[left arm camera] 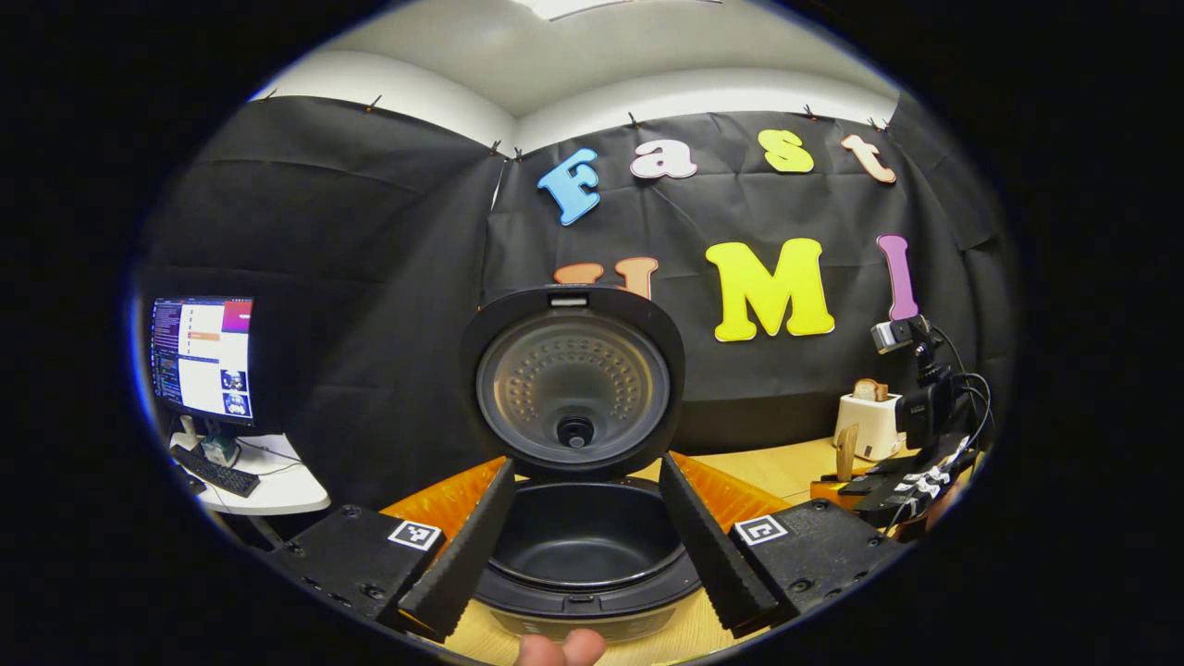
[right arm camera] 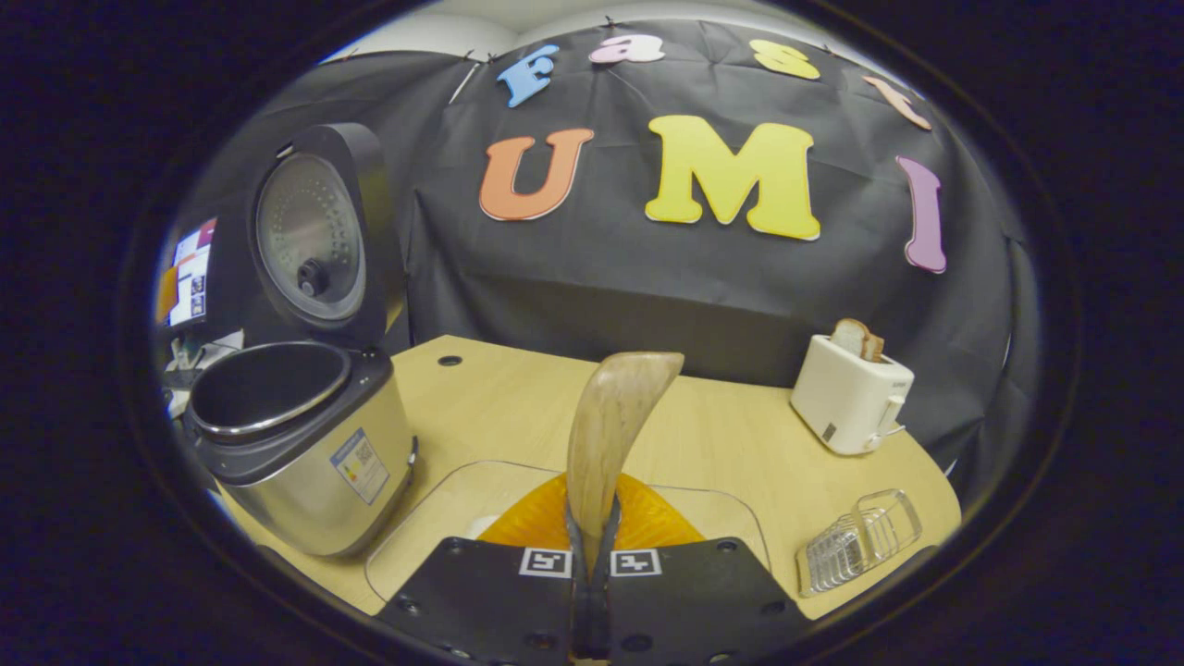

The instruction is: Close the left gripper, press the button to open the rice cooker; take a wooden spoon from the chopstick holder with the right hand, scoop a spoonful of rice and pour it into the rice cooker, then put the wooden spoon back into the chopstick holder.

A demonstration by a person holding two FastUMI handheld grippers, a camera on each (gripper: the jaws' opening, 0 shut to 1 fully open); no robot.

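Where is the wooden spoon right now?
In the right gripper view, the wooden spoon stands upright, pinched in the right claw, above the orange bowl, with the open rice cooker to its left.

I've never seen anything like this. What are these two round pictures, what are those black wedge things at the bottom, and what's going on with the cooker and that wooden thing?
There is no robot here: a person holds a two-finger gripper in each hand, and a fisheye camera rides on each one, looking along its fingers.

In the left gripper view, the left gripper has its fingers spread open, pointing at the rice cooker. Its lid stands open and the inner pot looks empty.

In the right gripper view, the right gripper is closed on a wooden spoon, held upright. The same cooker stands to the left on the wooden table. Farther right are a white toaster with bread and a clear rack.
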